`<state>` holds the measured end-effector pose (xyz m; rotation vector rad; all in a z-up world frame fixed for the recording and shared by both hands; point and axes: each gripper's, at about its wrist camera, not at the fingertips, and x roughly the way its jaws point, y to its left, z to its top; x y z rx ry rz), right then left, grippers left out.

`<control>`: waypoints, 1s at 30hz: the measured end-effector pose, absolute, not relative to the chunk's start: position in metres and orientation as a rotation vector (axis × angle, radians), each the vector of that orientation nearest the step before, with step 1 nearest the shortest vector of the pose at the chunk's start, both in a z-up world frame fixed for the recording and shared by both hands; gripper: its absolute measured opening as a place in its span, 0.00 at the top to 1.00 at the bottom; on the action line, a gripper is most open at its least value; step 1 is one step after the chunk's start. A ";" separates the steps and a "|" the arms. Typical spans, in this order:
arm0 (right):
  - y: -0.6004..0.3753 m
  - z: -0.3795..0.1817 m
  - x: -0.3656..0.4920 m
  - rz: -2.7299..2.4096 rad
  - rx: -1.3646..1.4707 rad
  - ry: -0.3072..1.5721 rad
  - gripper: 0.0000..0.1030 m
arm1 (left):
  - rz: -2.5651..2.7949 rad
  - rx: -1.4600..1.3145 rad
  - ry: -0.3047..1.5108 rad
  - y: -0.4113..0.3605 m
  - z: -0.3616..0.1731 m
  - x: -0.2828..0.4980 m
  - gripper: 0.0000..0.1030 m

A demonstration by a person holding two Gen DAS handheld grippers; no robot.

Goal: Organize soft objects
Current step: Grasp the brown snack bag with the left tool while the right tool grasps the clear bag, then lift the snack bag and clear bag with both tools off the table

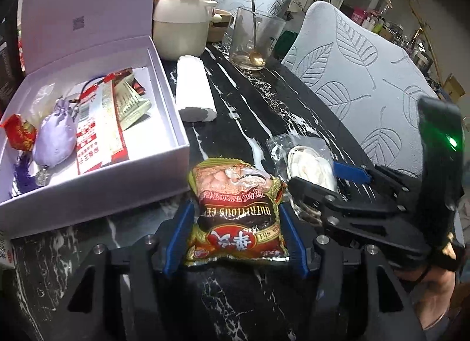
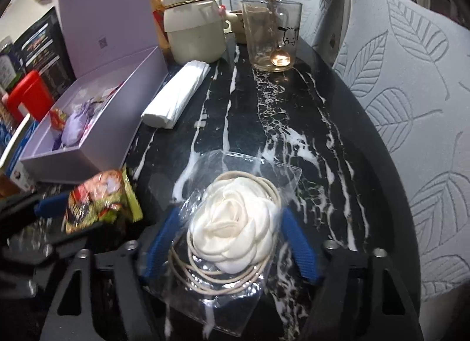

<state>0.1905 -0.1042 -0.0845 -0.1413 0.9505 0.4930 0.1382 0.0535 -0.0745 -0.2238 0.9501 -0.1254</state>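
At the far left, the open lilac box [image 1: 173, 123] stands on the black marble table [image 1: 249, 112], its lid raised; a lilac pouch [image 1: 55, 138] and red-and-white packets lie inside. Near the box's right corner, the left gripper [image 1: 235, 238] is clenched on the snack packet [image 1: 238, 211]: both blue pads press the packet's sides, jaws narrowly set. The packet's long axis runs near to far, its printed top toward the camera. To the right, the right gripper [image 2: 229, 241] straddles the clear bag [image 2: 235, 223] holding a cream fabric flower [image 2: 232, 220] and coiled cord. The pads touch the bag's left and right edges, jaws at mid-width; a firm grip cannot be confirmed. The bag lies flat on the table, long axis near to far.
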 end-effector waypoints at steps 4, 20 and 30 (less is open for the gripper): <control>-0.112 -0.084 0.180 0.514 -0.128 0.942 0.47 | -0.117 -0.198 0.937 0.048 -0.075 0.139 0.43; -0.150 -0.081 0.098 0.639 -0.149 0.961 0.55 | -0.132 -0.183 0.984 0.019 -0.067 0.071 0.44; -0.161 -0.078 0.050 0.668 -0.168 0.996 0.53 | -0.166 -0.159 0.999 0.005 -0.067 0.048 0.44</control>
